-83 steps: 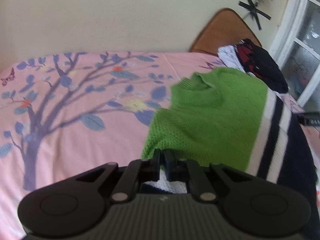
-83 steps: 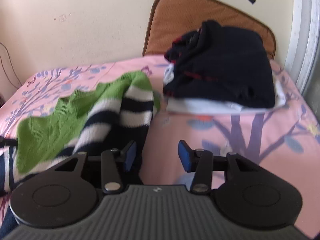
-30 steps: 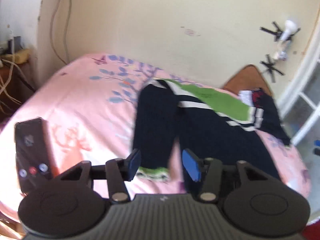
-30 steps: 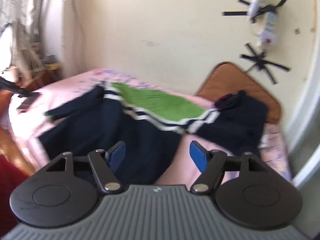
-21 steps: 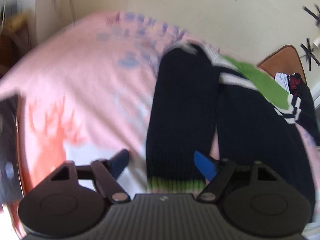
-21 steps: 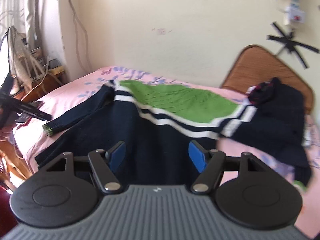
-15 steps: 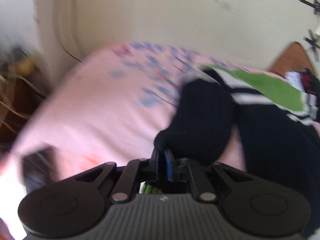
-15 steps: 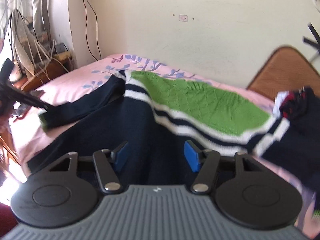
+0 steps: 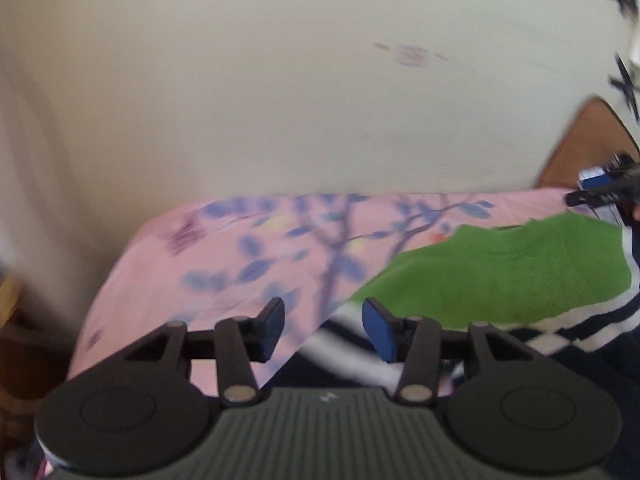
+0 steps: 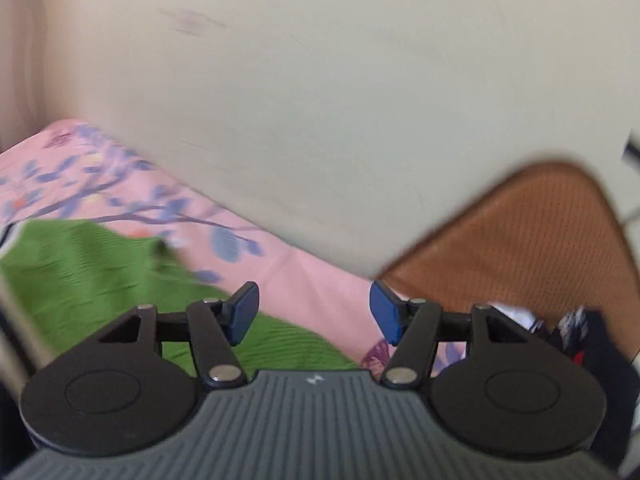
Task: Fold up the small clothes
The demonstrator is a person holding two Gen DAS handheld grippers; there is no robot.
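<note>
though blur smears the sweater (image 9: 500, 276), each hand-held gripper (image 9: 323, 328) (image 10: 314, 312) gapes empty

The left gripper (image 9: 323, 328) is showing a dark grey ribbed housing along the bottom edge, with a small pale logo stamped at its top middle. Flanking that logo, 2 round black discs are sitting — 1 on each side — each with a shallow circular recess. Black linkage arms are rising from 2 silver rivets beside the logo, and triangular cut-outs are opening in the outer plates. The fingertips (image 9: 272, 322) are wearing blue pads. The right gripper (image 10: 314, 312) is carrying the same build — grey ribbed housing, pale logo, 2 black discs, 2 silver rivets, blue-padded fingertips (image 10: 242, 312).
</note>
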